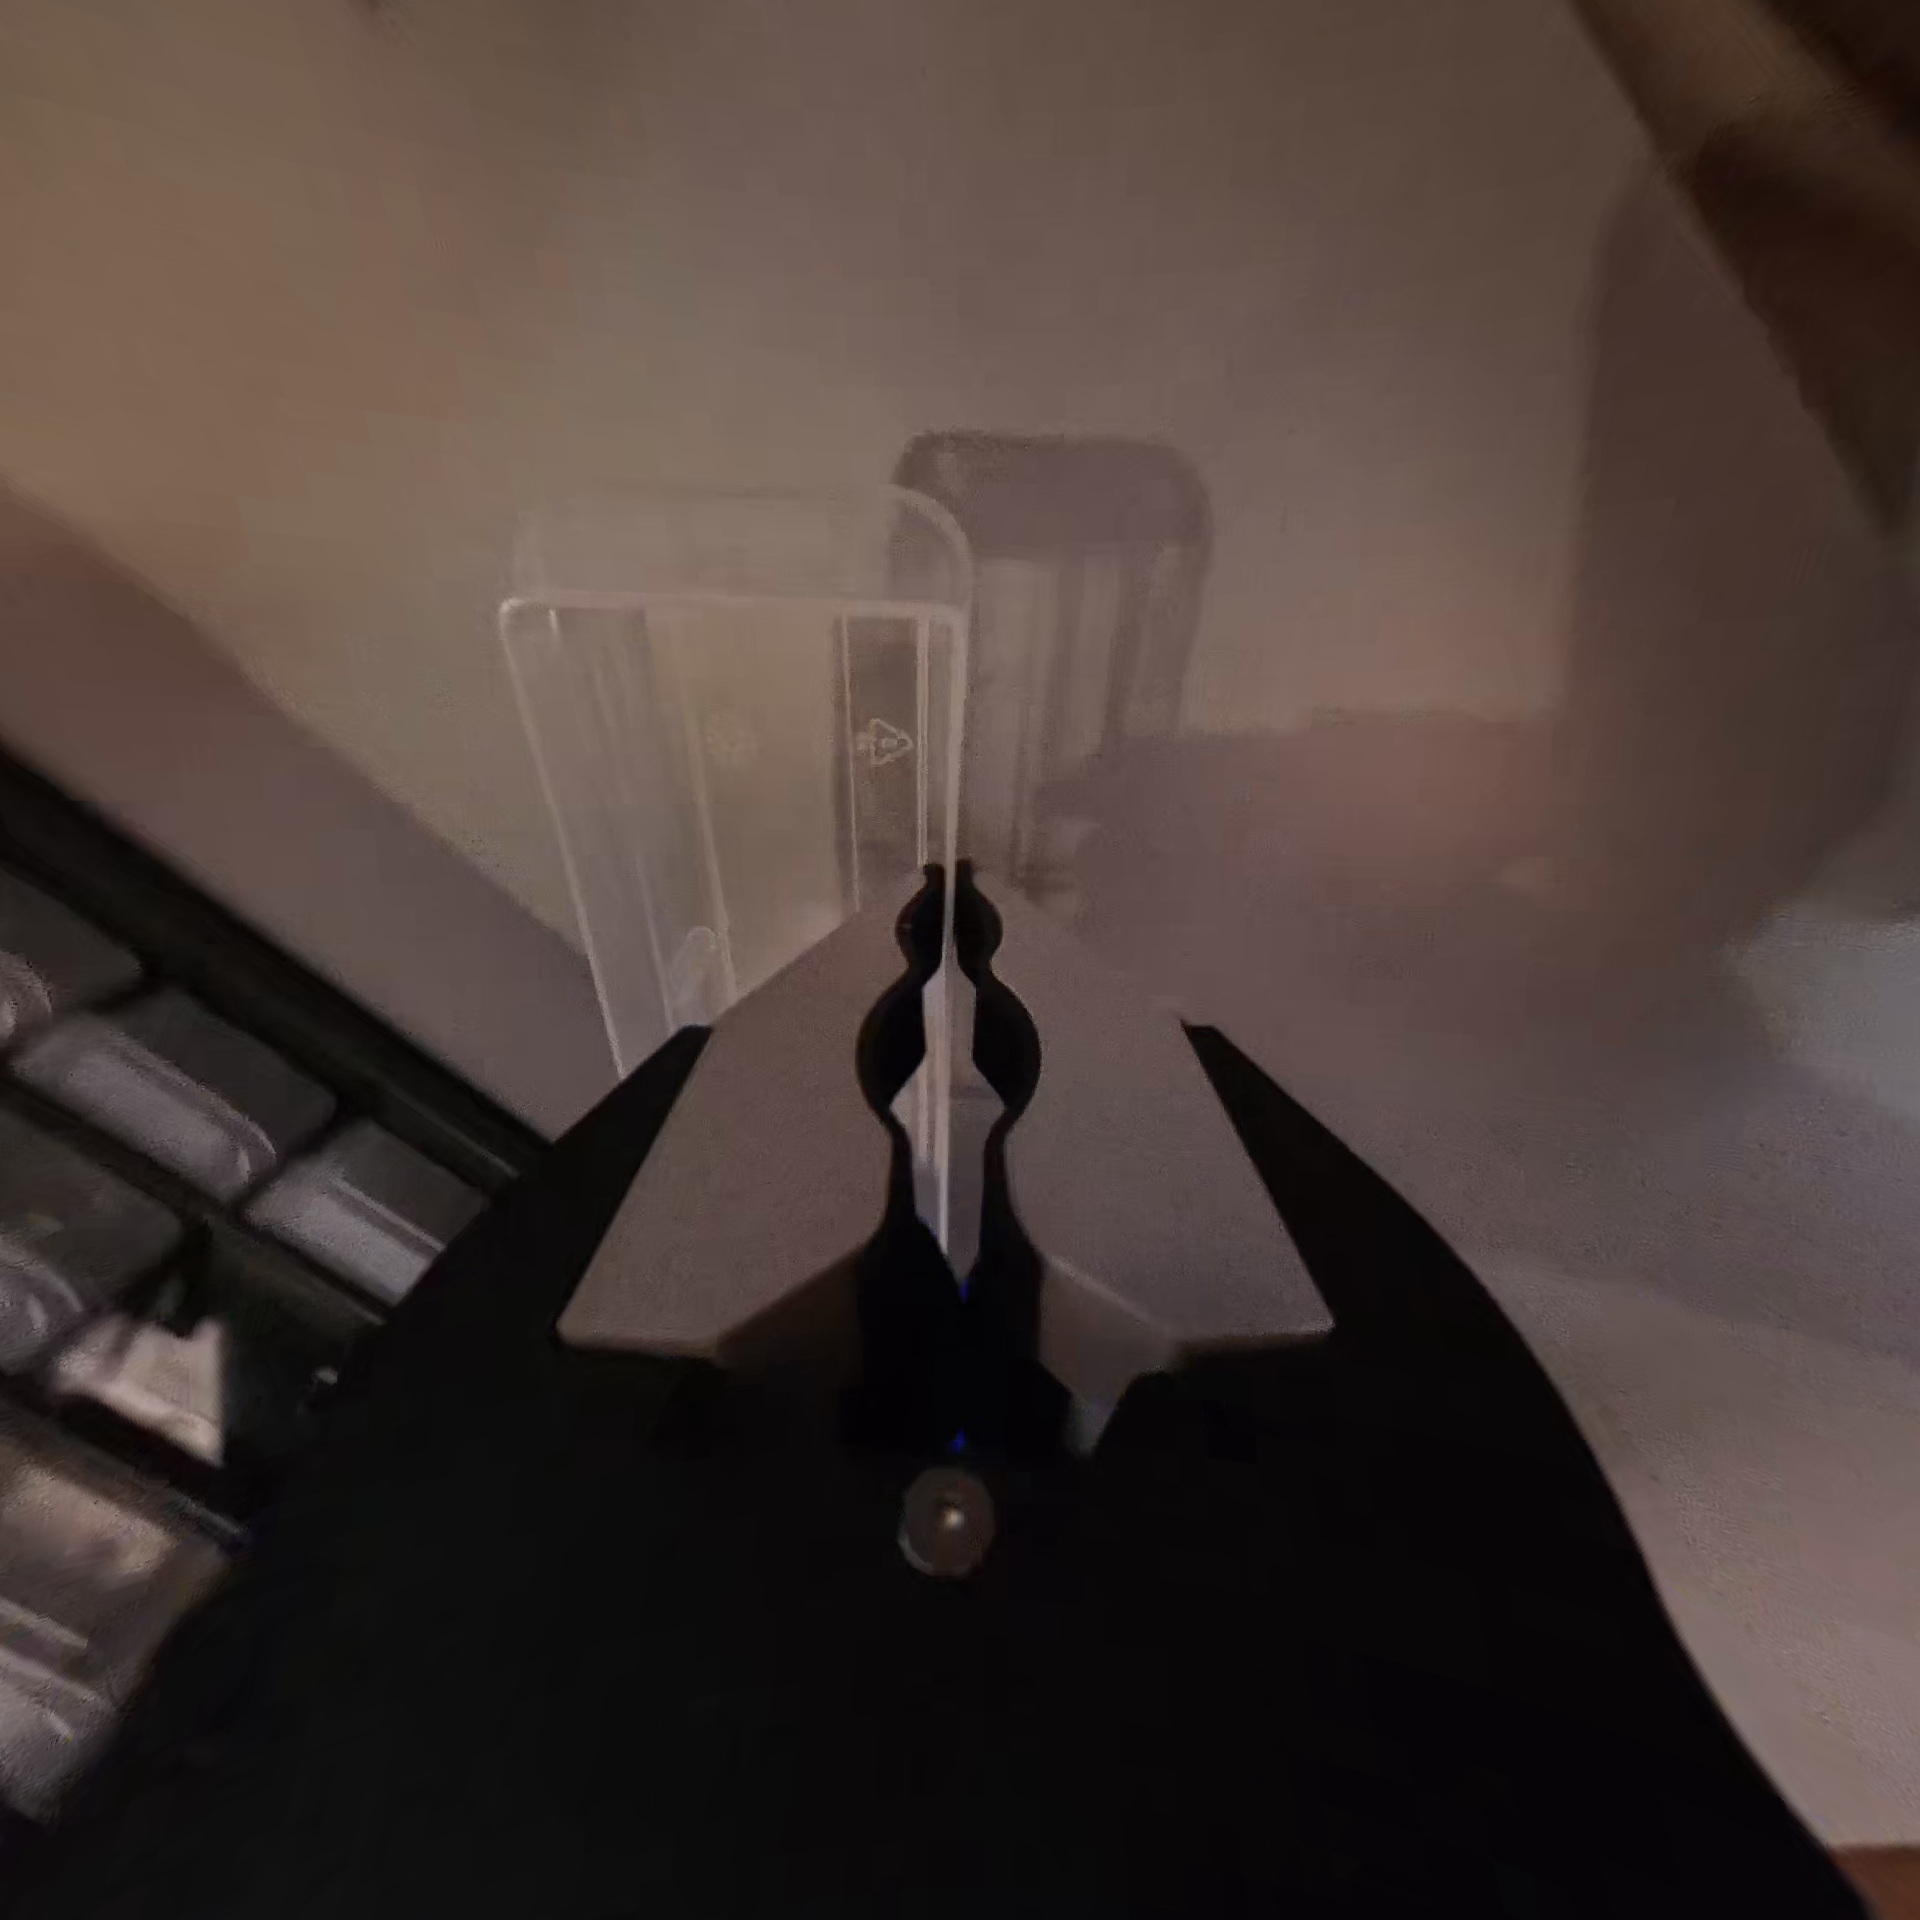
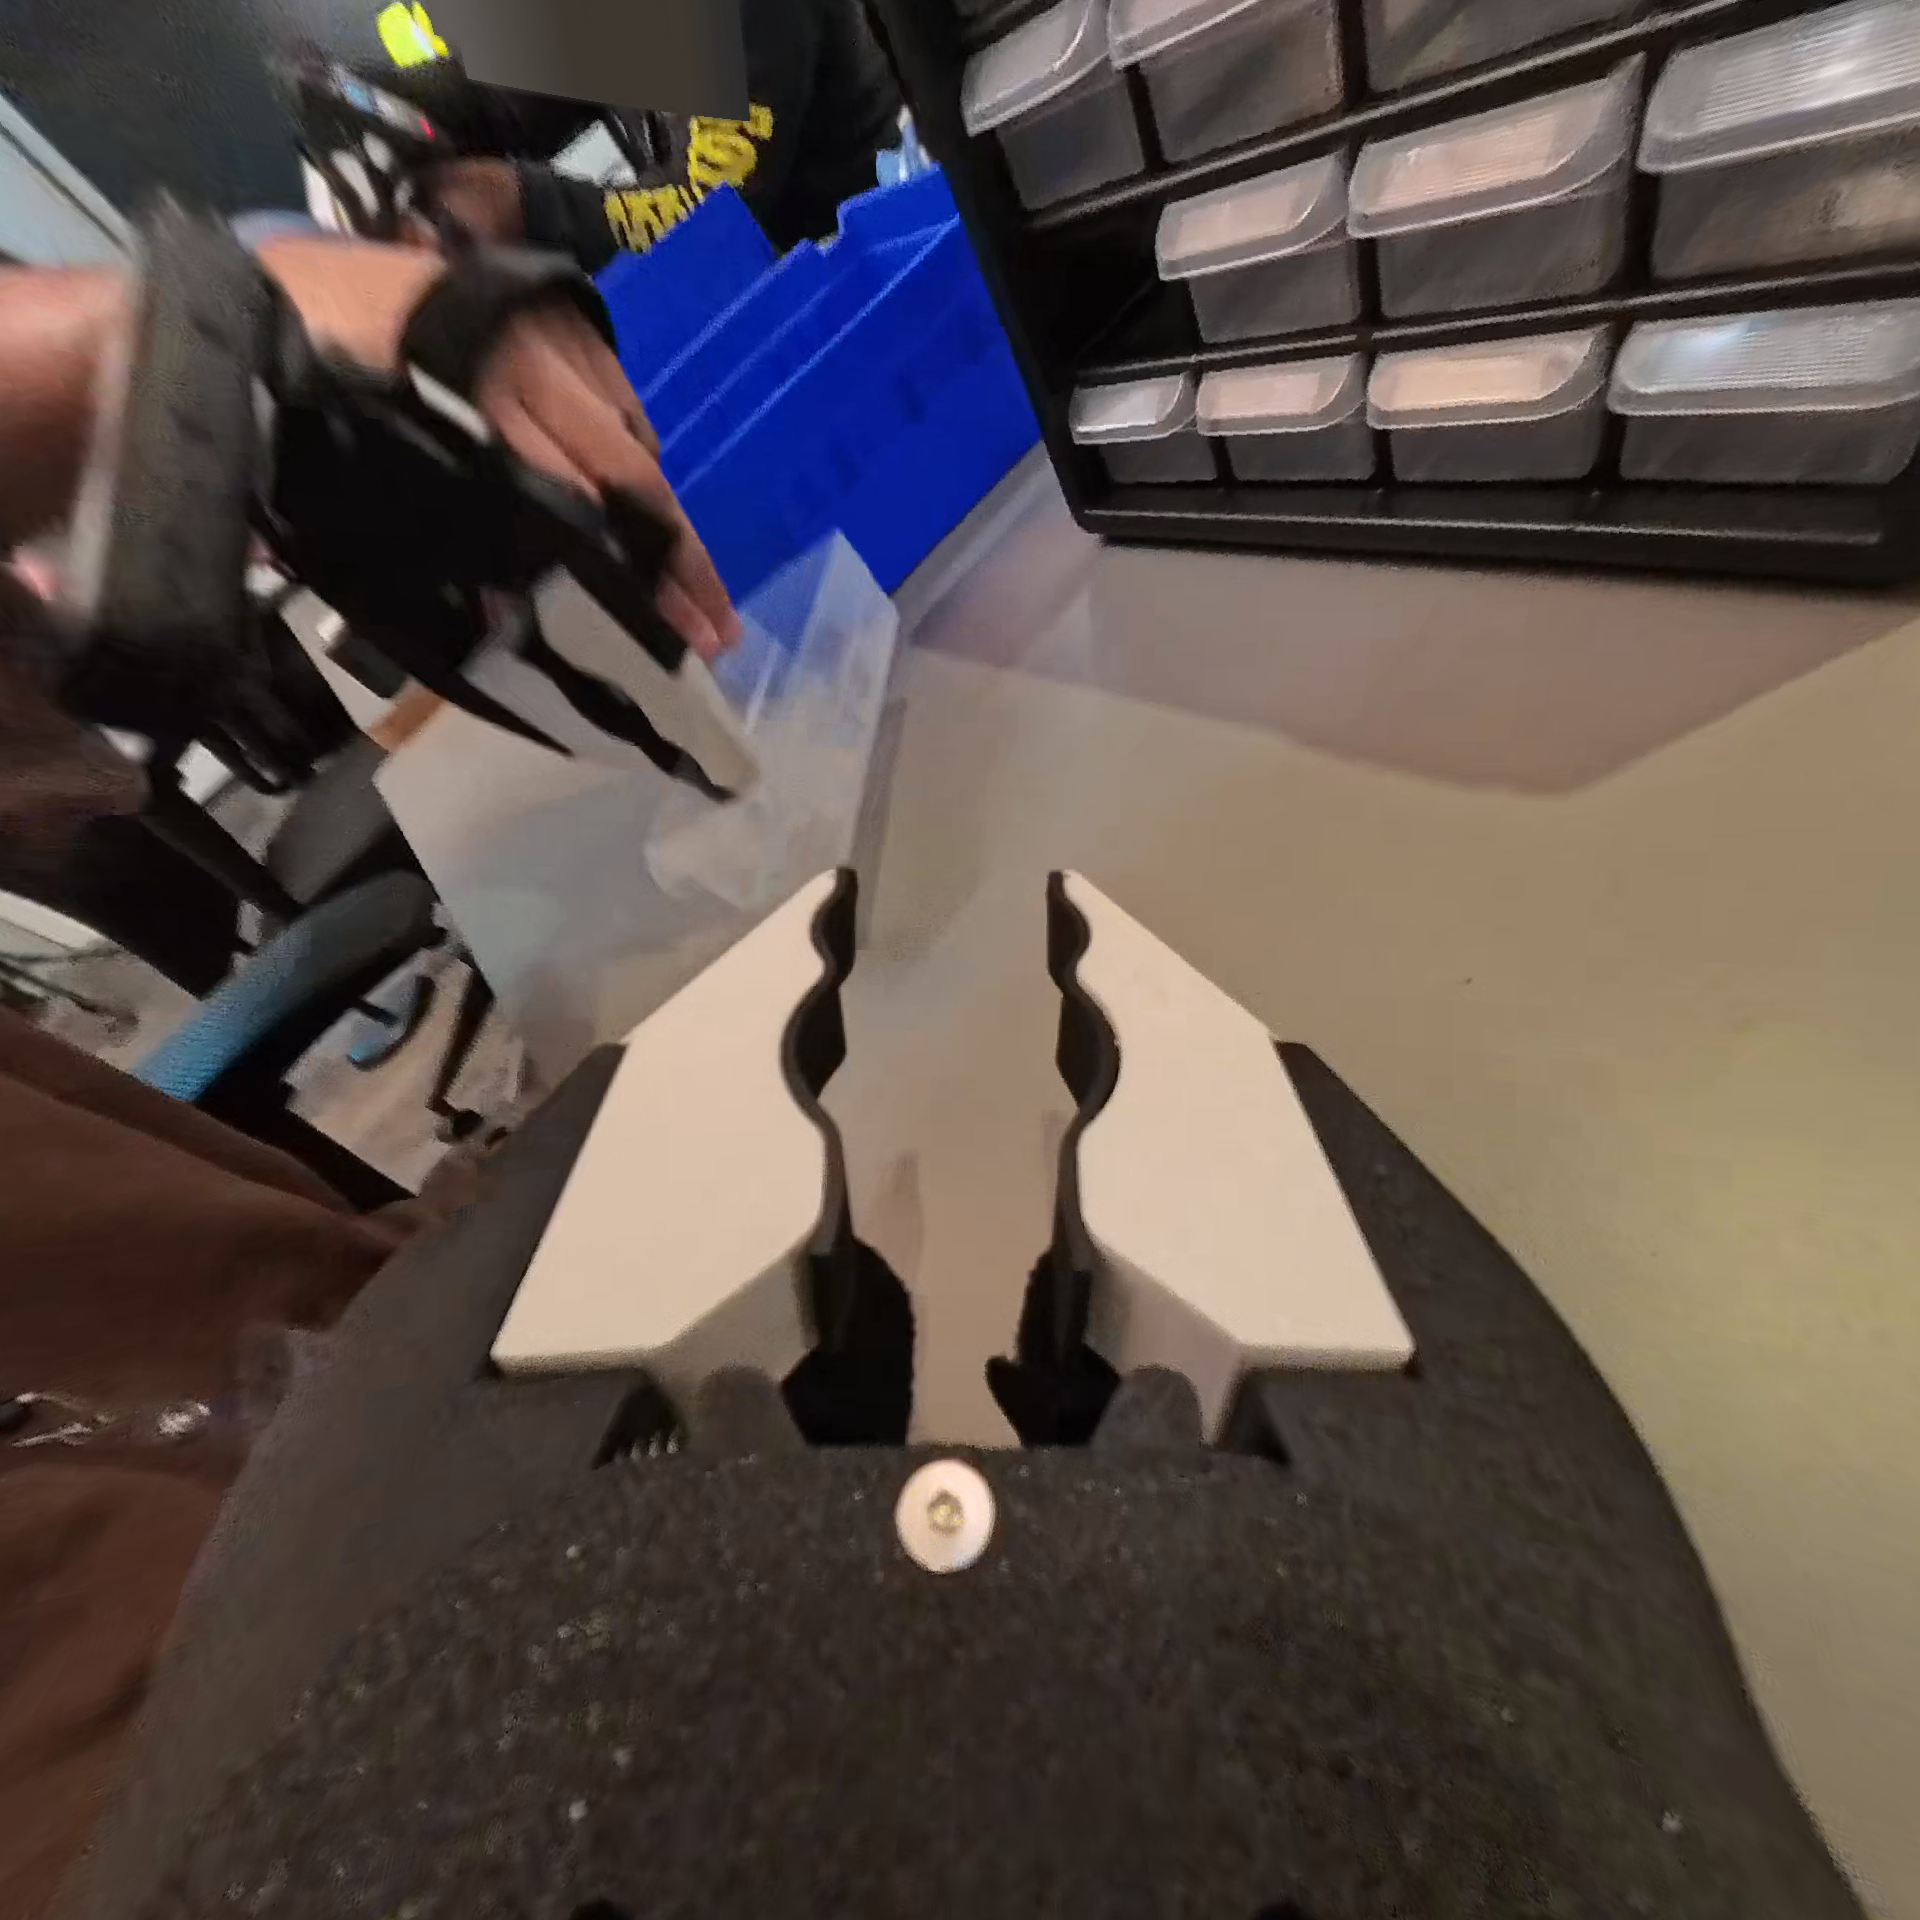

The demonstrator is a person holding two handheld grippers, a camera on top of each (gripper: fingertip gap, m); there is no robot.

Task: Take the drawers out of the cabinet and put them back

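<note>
My left gripper (image 1: 948,883) is shut on the thin wall of a clear plastic drawer (image 1: 727,748), which it holds out in front of it over the pale table. The same drawer (image 2: 805,707) shows in the right wrist view, held by the left gripper (image 2: 727,779) in a person's hand, just above the table. The black cabinet (image 2: 1455,509) with several clear drawers (image 2: 1486,203) stands at the upper right of that view; its edge (image 1: 156,1039) shows at the lower left of the left wrist view. My right gripper (image 2: 951,894) is open and empty, low over the table.
Blue plastic bins (image 2: 831,364) stand behind the held drawer, left of the cabinet. A dark drawer-shaped shadow (image 1: 1081,623) lies on the pale surface behind the drawer. An office chair (image 2: 301,977) and a person in dark clothes are at the left, beyond the table (image 2: 1455,1039) edge.
</note>
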